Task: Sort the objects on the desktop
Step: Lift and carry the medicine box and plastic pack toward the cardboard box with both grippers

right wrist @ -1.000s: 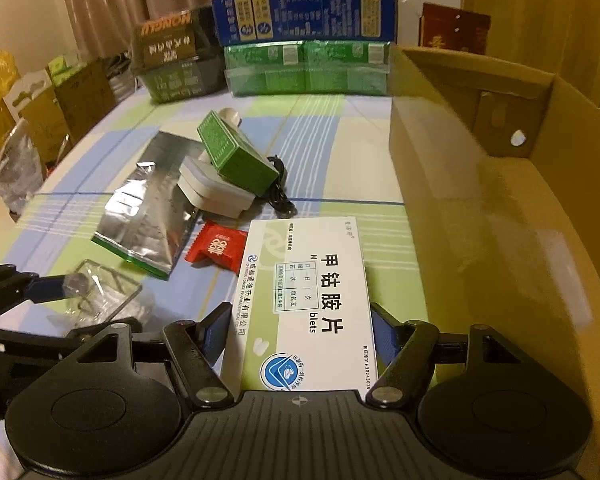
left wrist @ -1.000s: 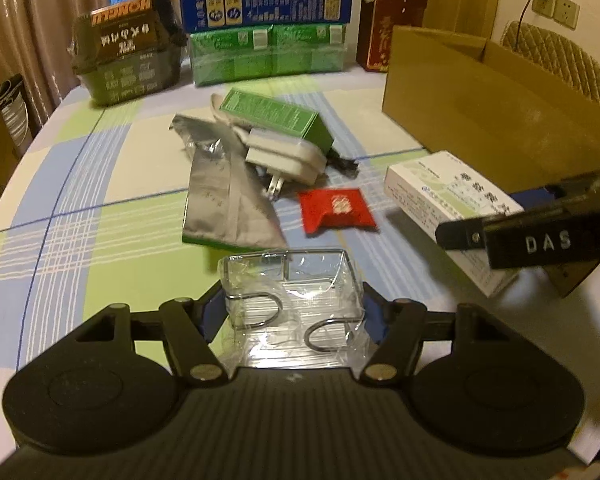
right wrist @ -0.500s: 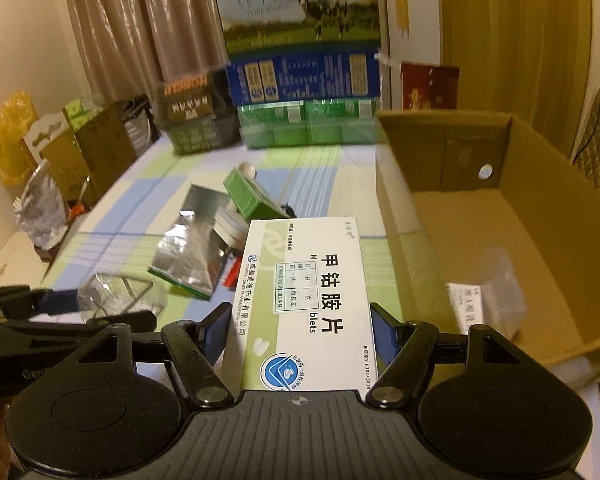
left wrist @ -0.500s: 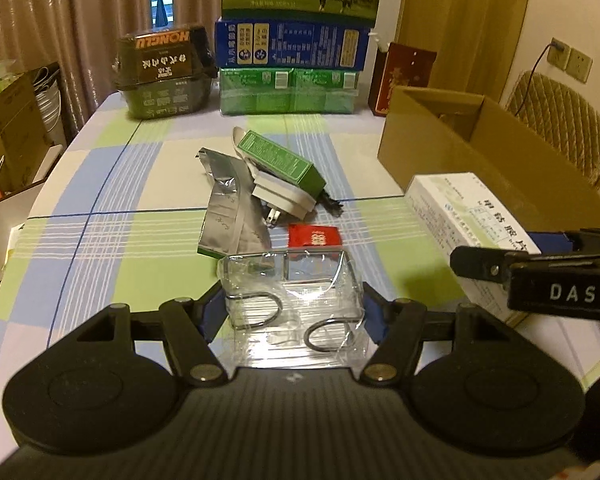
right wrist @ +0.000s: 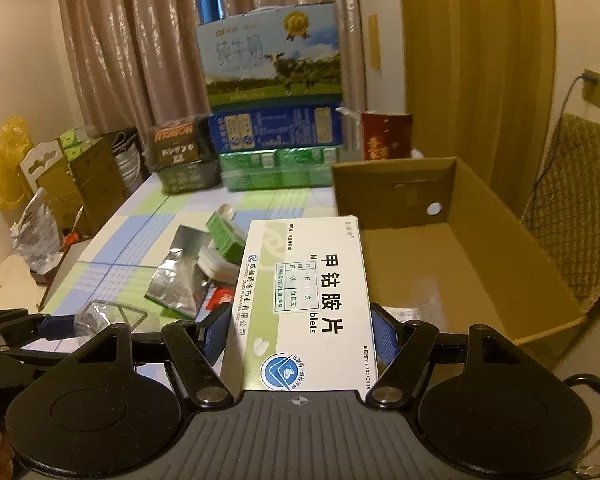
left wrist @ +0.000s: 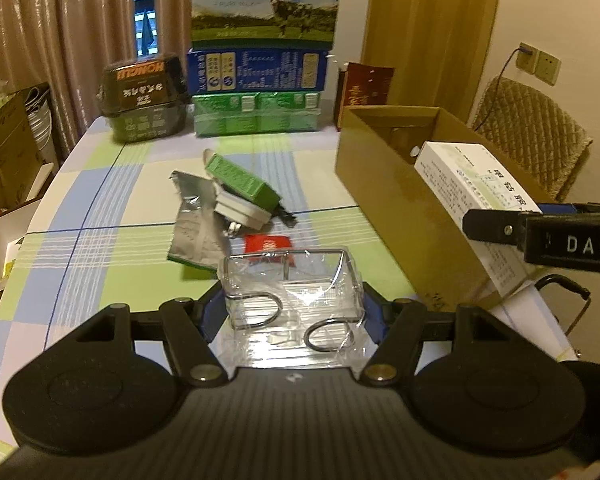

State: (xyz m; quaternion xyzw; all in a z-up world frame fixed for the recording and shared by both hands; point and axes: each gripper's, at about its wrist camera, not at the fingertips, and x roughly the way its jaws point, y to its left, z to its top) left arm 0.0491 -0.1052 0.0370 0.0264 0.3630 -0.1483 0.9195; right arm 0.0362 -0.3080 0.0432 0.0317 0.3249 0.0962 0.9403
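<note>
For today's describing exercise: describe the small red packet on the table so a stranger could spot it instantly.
Start at the open cardboard box on the checked tablecloth, then look left to the cluttered pile. The small red packet lies flat at its near edge, beside the silver foil pouch; it is the pile's only red item.

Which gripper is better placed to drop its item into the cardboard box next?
Right. The right gripper holds the white medicine box at the cardboard box opening; the left gripper is over the table.

A checked tablecloth-covered table [left wrist: 100, 208] carries a cardboard box [left wrist: 400, 200], foil pouch [left wrist: 192, 220] and green carton [left wrist: 240, 180].
</note>
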